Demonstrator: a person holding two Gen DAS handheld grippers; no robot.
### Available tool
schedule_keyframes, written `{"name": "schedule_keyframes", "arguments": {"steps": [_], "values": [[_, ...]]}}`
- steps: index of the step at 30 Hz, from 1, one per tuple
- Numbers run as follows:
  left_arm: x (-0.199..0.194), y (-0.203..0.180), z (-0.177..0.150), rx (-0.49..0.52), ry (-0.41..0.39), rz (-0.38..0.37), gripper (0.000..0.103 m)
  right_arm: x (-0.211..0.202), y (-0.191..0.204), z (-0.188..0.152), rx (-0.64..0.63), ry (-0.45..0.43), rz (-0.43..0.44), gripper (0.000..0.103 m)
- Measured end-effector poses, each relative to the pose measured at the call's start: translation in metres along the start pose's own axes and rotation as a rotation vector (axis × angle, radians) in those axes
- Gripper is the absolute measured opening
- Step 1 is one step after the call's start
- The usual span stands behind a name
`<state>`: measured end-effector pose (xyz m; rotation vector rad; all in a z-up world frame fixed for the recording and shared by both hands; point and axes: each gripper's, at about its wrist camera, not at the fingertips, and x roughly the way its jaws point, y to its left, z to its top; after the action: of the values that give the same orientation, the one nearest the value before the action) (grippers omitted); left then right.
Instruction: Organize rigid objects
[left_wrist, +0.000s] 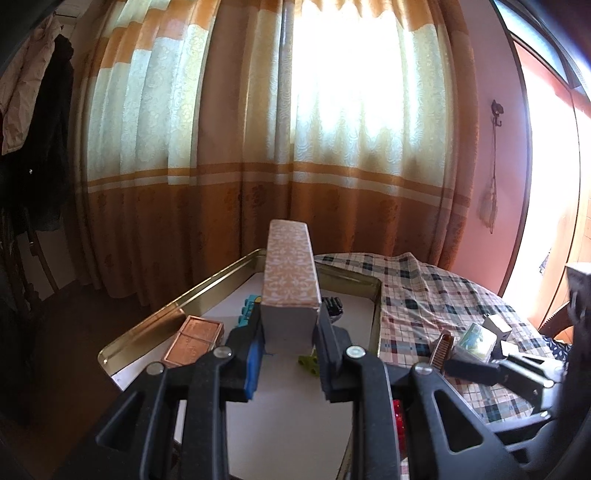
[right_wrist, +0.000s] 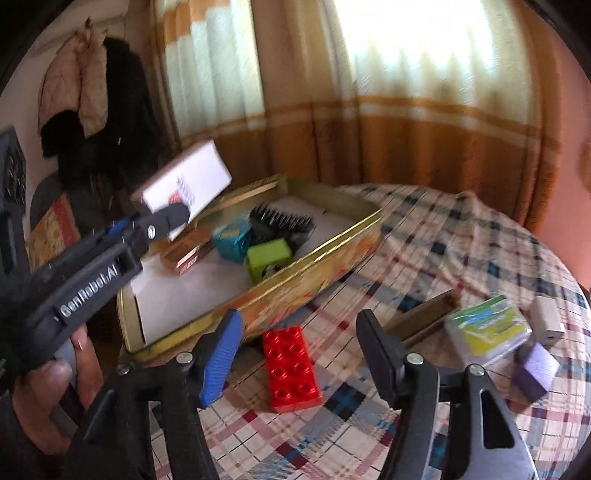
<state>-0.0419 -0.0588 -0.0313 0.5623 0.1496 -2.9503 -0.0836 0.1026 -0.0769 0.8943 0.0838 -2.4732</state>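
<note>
Orange and cream curtains (left_wrist: 258, 129) hung behind a table covered with a plaid cloth (right_wrist: 443, 240), and coats (right_wrist: 92, 110) hung on the wall to the left. On the cloth lay a shallow gold tin (right_wrist: 314, 258) with a pale lining.

The left gripper (left_wrist: 290, 332) was clamped on a long patterned box (left_wrist: 290, 266), held by its near end above the tin with its far end pointing toward the curtains. The right wrist view showed the same box's white underside, raised over the tin's left end, with a hand (right_wrist: 55, 373) on the gripper's handle.

Inside the tin lay a copper-coloured box (left_wrist: 194, 341) at the left side, a teal block (right_wrist: 231, 240), a green block (right_wrist: 267, 256) and a black brush (right_wrist: 282, 221) toward the far end.

The right gripper (right_wrist: 297, 354) stood with its jaws apart and nothing between the pads, hovering above a red building brick (right_wrist: 291, 369). That brick lay flat on the cloth just outside the tin's near wall. To the right of the brick a brown stick-shaped box (right_wrist: 424, 317) lay on the cloth, then a green-and-white packet (right_wrist: 487, 328), a small beige block (right_wrist: 546, 321) and a purple block (right_wrist: 535, 373), all close together near the table's right edge. The right wrist picture was blurred, so finer details of these could not be made out.
</note>
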Motion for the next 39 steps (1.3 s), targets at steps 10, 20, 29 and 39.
{"name": "schedule_keyframes", "arguments": {"steps": [10, 20, 29, 39], "values": [[0.001, 0.001, 0.0, -0.003, 0.004, 0.008, 0.024, 0.04, 0.006, -0.008, -0.037, 0.21, 0.002, 0.037], [0.003, 0.019, 0.01, -0.02, -0.001, 0.032, 0.024, -0.002, 0.0, 0.002, 0.013, 0.021, -0.055, 0.034], [0.018, 0.048, 0.022, 0.007, 0.037, 0.103, 0.024, -0.003, 0.017, 0.043, -0.006, -0.071, -0.01, 0.034], [0.035, 0.06, 0.019, 0.019, 0.119, 0.117, 0.024, 0.039, 0.064, 0.068, -0.087, -0.06, 0.044, 0.034]]}}
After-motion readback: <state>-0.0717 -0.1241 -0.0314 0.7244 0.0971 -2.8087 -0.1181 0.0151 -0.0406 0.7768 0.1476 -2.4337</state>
